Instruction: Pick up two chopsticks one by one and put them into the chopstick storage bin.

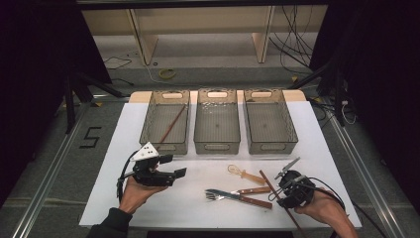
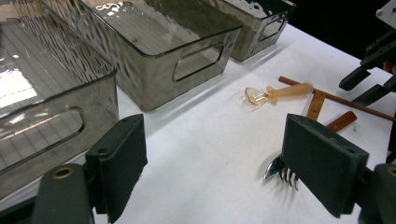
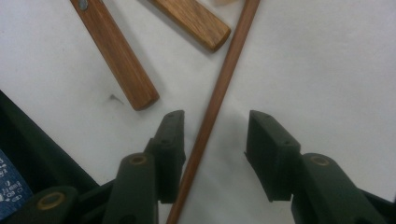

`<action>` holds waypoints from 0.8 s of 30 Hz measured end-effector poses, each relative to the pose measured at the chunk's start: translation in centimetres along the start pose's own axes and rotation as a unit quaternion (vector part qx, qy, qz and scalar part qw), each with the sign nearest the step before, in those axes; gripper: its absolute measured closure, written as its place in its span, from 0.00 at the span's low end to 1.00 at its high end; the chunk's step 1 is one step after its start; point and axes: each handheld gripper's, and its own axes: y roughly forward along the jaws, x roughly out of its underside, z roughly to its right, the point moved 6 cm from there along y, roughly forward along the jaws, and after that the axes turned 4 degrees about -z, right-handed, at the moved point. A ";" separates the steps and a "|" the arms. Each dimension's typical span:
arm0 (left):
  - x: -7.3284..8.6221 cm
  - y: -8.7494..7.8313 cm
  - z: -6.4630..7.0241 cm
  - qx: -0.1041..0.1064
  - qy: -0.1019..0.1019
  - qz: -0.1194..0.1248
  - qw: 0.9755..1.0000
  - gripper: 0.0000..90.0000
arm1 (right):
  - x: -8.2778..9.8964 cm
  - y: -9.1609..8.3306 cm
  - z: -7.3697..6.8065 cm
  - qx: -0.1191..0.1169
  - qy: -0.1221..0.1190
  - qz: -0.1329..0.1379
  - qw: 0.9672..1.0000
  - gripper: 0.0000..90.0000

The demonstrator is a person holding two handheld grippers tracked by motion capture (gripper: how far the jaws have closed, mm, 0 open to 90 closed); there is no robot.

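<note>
The right gripper (image 3: 212,149) straddled a wooden chopstick (image 3: 219,93) on the worktop (image 1: 198,203), fingers spread, not yet pinching. One chopstick (image 1: 172,124) already lay in the left bin (image 1: 148,119); fork (image 1: 218,195), knife (image 1: 250,190) and spoon (image 1: 242,173) awaited sorting. The left gripper (image 1: 181,173) hovered, fingers spread.

Matt wooden chopstick (image 3: 215,100), glossy clear plastic bins (image 2: 154,56), shiny metal fork (image 2: 280,171).

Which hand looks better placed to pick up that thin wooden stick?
The right. The right gripper already has its open jaws on either side of the chopstick, not yet pressing it. The left gripper hovers apart, away from the cutlery.
</note>
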 end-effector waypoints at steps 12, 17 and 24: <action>0.7 0.2 0.2 0.002 0.000 -0.009 1.000 0.24 | 0.3 0.7 -0.3 0.003 -0.012 -0.030 0.999 0.80; 0.9 0.4 0.2 0.003 0.000 -0.014 1.000 0.24 | 0.3 0.8 -0.2 0.009 -0.017 -0.033 0.999 0.84; 0.9 0.5 0.3 0.006 0.000 -0.012 1.000 0.24 | 0.3 0.7 0.1 0.019 -0.011 -0.042 0.999 0.90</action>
